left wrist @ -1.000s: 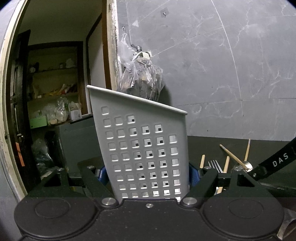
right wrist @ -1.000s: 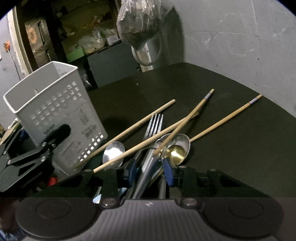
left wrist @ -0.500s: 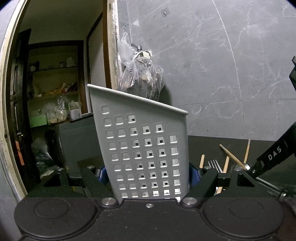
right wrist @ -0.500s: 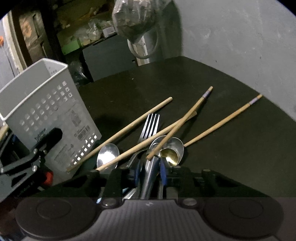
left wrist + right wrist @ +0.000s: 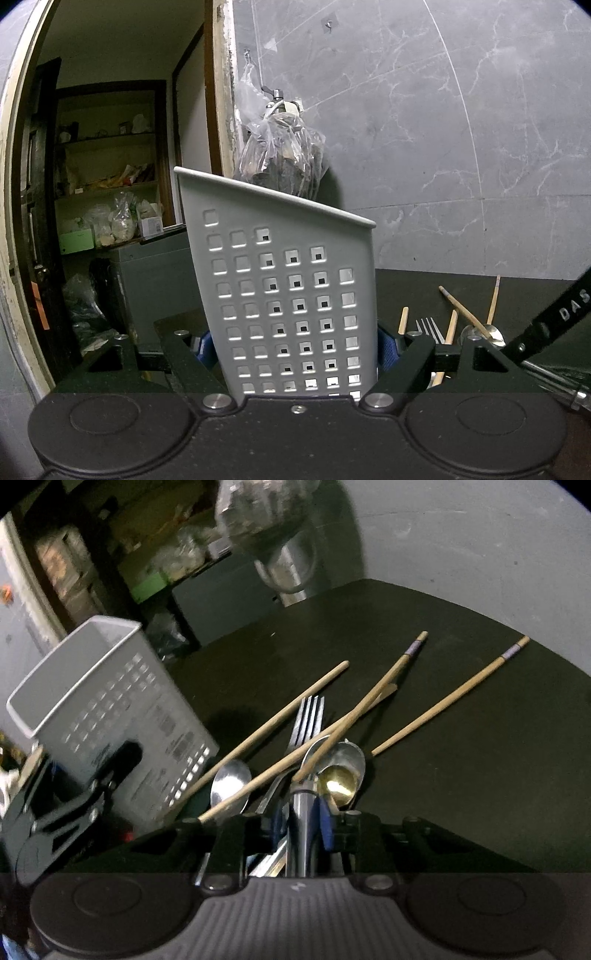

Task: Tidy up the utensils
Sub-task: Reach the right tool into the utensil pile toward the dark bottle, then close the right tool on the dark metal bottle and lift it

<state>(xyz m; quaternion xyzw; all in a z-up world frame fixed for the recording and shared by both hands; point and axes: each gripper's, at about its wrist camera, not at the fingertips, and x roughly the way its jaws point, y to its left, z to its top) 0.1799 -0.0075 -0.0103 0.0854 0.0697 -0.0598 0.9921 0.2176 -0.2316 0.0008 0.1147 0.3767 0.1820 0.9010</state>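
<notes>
My left gripper point(image 5: 295, 343) is shut on the lower walls of a white perforated utensil basket point(image 5: 280, 280), which stands upright on the dark table; the basket point(image 5: 110, 701) also shows at the left of the right wrist view. Beside it lies a pile: several wooden chopsticks point(image 5: 280, 716), a fork point(image 5: 308, 720) and spoons point(image 5: 229, 782). My right gripper point(image 5: 301, 819) points down into the pile. Its blue pads flank a steel spoon handle point(image 5: 303, 812), and the jaws are opening slightly around it. A gold-tinted spoon bowl point(image 5: 340, 779) lies just ahead of the pads.
A grey tiled wall point(image 5: 443, 147) rises behind the table. A plastic bag point(image 5: 280, 158) hangs from a hook behind the basket. A doorway with cluttered shelves point(image 5: 110, 184) opens at the left. The bare dark tabletop point(image 5: 461, 775) stretches to the right of the pile.
My right gripper's jaws narrowed around the steel handle and the gripper tilted a little over the pile. The left gripper and basket stayed put.
</notes>
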